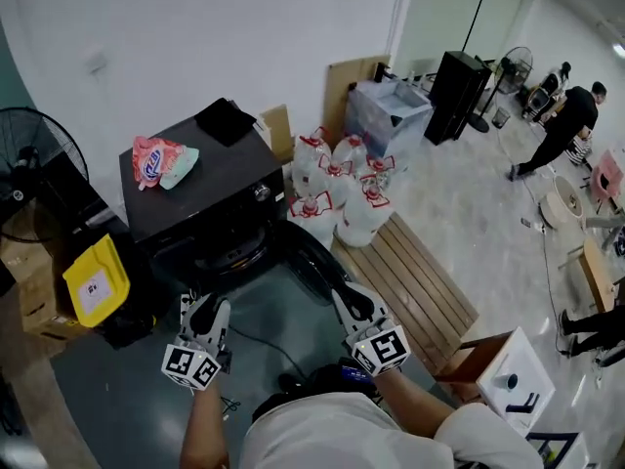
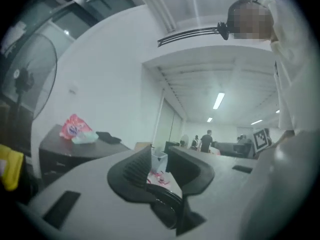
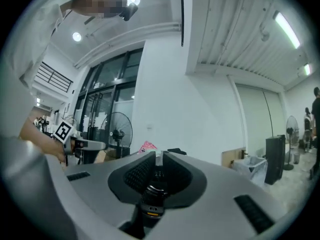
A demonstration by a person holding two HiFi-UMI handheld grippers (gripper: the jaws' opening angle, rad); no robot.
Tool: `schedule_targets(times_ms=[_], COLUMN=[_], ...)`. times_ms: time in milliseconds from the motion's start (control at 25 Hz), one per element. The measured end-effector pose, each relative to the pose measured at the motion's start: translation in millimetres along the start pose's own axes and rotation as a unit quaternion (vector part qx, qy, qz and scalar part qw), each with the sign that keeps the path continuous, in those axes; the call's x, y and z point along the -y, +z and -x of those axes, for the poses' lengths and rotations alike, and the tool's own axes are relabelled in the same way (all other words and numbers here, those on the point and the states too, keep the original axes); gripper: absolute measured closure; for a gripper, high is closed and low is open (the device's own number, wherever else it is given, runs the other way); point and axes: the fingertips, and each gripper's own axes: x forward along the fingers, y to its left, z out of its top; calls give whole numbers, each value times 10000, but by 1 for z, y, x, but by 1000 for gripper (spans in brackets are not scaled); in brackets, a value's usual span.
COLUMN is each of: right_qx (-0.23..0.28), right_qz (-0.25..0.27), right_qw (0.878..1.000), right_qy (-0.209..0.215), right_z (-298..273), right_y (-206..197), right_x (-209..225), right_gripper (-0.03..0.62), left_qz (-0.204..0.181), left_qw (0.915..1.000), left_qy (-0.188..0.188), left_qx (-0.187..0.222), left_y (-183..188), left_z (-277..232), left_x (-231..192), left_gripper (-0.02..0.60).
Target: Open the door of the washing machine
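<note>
Black box-shaped front-loading washing machine [image 1: 220,179] sits centre-left in the head view, with its front face turned toward the bottom of the frame. On that face, just below the top slab, is a round dark opening [image 1: 230,252]. A glossy dark curved panel [image 1: 314,258] juts from the opening's right side toward lower right. I read that panel as the door, standing out from the front with its long axis running upper left to lower right. I can't confirm it, since neither gripper view looks at it.

Left gripper [image 1: 205,303] is at lower left of centre, directly below the opening and apart from it. Right gripper [image 1: 350,299] is at lower right of centre, just beside the panel's near end, so the right hand is the nearer one. Both point up-frame at the machine, touching nothing.

Left jaws are spread a little, with only distant room between them. Right jaws are barely apart, a thin slit with nothing in it.

My call: if the door needs more swing, the right gripper takes the free edge and sweeps it toward lower right.

A pink plastic bag [image 1: 161,161] lies on the machine's top, upper left.
</note>
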Motion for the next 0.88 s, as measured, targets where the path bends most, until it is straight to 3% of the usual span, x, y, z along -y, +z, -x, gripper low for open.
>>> schedule_targets(times_ms=[160, 320, 480, 880], right_qx=[246, 474, 534, 461], right_qz=[67, 85, -33, -108], right_qw=[9996, 9987, 9982, 9975], right_qy=[82, 158, 273, 530], right_z=[13, 40, 75, 163], right_y=[26, 48, 60, 50], right_x=[2, 4, 8, -1], right_gripper=[528, 530, 531, 534], left_qz=[-559, -929, -863, -709], left_qw=[9971, 9889, 9846, 9874], left_qy=[422, 1029, 1384, 1389], left_qx=[280, 531, 628, 270], left_y=[55, 81, 73, 24], left_z=[42, 80, 105, 146], left_x=[11, 31, 61, 170], left_gripper=[472, 473, 474, 477])
